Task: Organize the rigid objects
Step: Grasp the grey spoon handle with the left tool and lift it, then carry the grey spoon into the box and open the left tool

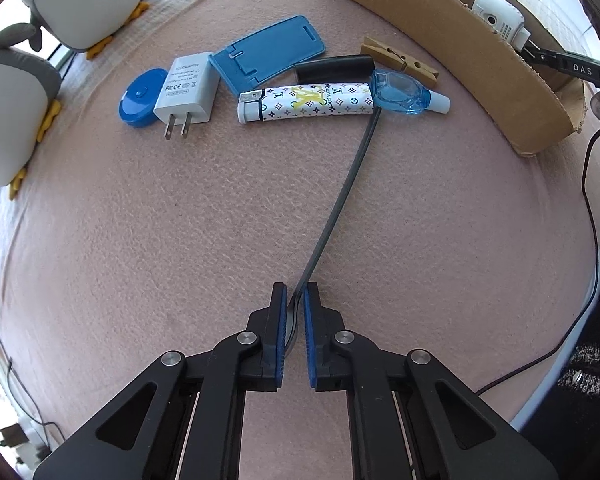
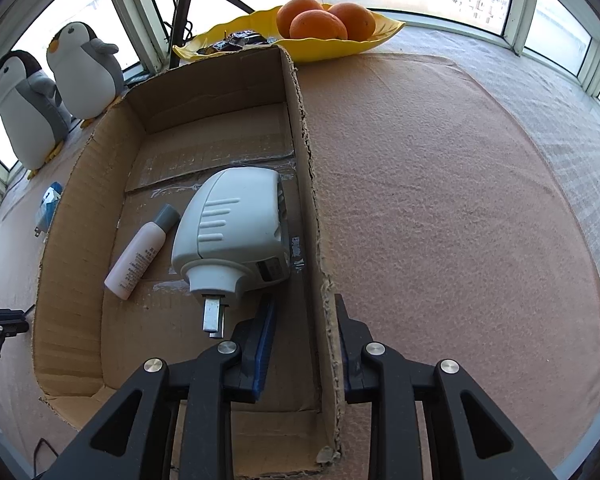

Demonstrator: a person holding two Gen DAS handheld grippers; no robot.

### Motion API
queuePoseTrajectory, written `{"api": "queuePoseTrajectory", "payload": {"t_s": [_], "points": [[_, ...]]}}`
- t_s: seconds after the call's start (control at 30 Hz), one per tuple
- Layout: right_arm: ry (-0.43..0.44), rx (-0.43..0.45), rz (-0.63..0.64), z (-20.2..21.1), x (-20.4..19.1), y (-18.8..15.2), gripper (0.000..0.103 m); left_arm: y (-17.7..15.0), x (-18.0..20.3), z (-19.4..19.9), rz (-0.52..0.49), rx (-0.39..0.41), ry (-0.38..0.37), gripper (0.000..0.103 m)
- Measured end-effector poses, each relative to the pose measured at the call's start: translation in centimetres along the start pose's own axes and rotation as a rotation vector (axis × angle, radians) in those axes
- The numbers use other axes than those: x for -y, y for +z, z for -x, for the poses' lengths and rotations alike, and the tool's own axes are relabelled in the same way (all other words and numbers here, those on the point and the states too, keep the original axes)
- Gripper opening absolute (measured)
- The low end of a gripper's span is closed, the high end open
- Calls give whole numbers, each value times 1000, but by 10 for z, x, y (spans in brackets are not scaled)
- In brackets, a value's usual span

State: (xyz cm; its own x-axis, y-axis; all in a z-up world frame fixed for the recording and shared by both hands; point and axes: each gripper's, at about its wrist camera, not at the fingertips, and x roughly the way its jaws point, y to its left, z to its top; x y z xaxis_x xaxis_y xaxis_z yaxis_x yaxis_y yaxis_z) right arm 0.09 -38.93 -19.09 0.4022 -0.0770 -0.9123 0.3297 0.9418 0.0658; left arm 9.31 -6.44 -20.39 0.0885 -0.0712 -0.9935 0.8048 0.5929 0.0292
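Observation:
My left gripper (image 1: pixel 295 294) is shut on the near end of a long thin black strip (image 1: pixel 341 196) that runs up to the pile of objects. The pile holds a patterned lighter (image 1: pixel 305 102), a black tube (image 1: pixel 333 68), a clear blue bottle (image 1: pixel 403 92), a wooden clothespin (image 1: pixel 399 60), a blue phone stand (image 1: pixel 268 52), a white plug adapter (image 1: pixel 188 90) and a blue round case (image 1: pixel 138 98). My right gripper (image 2: pixel 305 312) is open and straddles the right wall of the cardboard box (image 2: pixel 311 200). In the box lie a white gadget (image 2: pixel 236 228) and a pink bottle (image 2: pixel 140 254).
Two plush penguins (image 2: pixel 52 92) stand at the left beyond the box. A yellow dish (image 2: pixel 339 46) with oranges sits behind the box. The pink mat (image 2: pixel 459 220) covers the table. A black cable (image 1: pixel 591 216) runs along the right edge.

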Motion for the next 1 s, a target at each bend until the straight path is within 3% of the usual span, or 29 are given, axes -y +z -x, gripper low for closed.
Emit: {"api": "queuePoseTrajectory", "payload": {"t_s": [0.13, 0.63, 0.87, 1.0], "points": [[-1, 0, 1, 0, 0, 0, 24, -2, -2, 1, 17, 0, -10, 7], [-4, 1, 0, 1, -1, 1, 25, -43, 34, 31, 113, 53, -172, 4], [-5, 0, 12, -1, -5, 2, 28, -17, 48, 76, 102, 144, -164, 4], [-2, 1, 14, -1, -5, 2, 28, 22, 38, 86, 78, 194, -158, 4]]}}
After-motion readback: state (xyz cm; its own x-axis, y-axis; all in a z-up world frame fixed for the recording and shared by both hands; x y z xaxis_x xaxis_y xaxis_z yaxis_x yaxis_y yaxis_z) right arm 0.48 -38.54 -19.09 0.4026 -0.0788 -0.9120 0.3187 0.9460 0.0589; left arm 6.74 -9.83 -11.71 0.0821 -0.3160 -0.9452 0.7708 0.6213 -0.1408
